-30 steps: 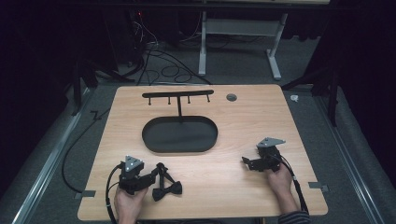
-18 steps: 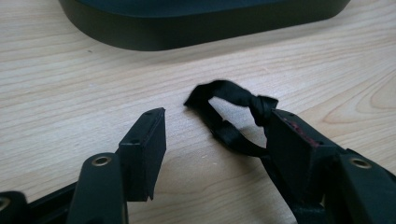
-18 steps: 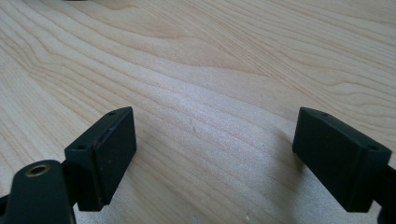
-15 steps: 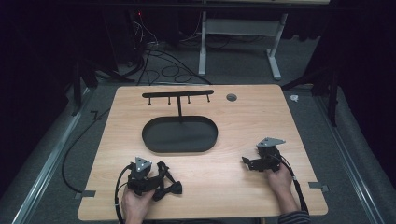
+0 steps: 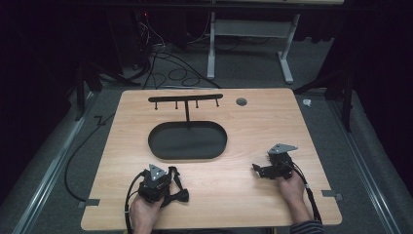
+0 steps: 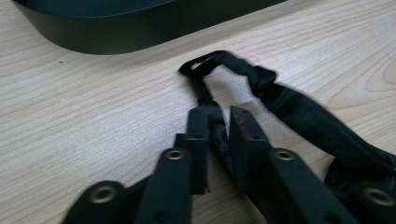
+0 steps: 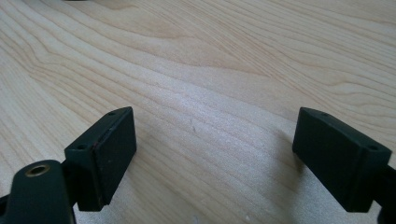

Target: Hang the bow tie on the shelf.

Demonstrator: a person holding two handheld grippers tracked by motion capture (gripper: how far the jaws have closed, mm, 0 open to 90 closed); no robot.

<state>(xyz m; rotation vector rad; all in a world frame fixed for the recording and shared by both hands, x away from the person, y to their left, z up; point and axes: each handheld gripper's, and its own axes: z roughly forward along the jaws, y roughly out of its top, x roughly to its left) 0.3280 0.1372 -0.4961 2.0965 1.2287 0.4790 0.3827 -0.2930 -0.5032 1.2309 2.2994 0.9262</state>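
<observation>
At lower left of the high view, left gripper (image 5: 168,187), jaws just closed, clamps the bow tie strap (image 6: 210,112); lifting and hanging on the stand (image 5: 186,105) remain; right gripper (image 5: 260,169) idles agape

Centre of table: a black oval metal tray (image 5: 187,141) with a low wall blocks a level path across the light wooden table (image 5: 253,122).
Behind the tray: a thin black upright post carrying a crossbar with small hooks (image 5: 185,99) stands at the tray's far rim; passing there means going over or around it.
Right half: bare wood between the tray and the right edge.
Front strip: open wood between the two hands.
Far right corner: a small round grey grommet (image 5: 241,101), flush with the top.
</observation>
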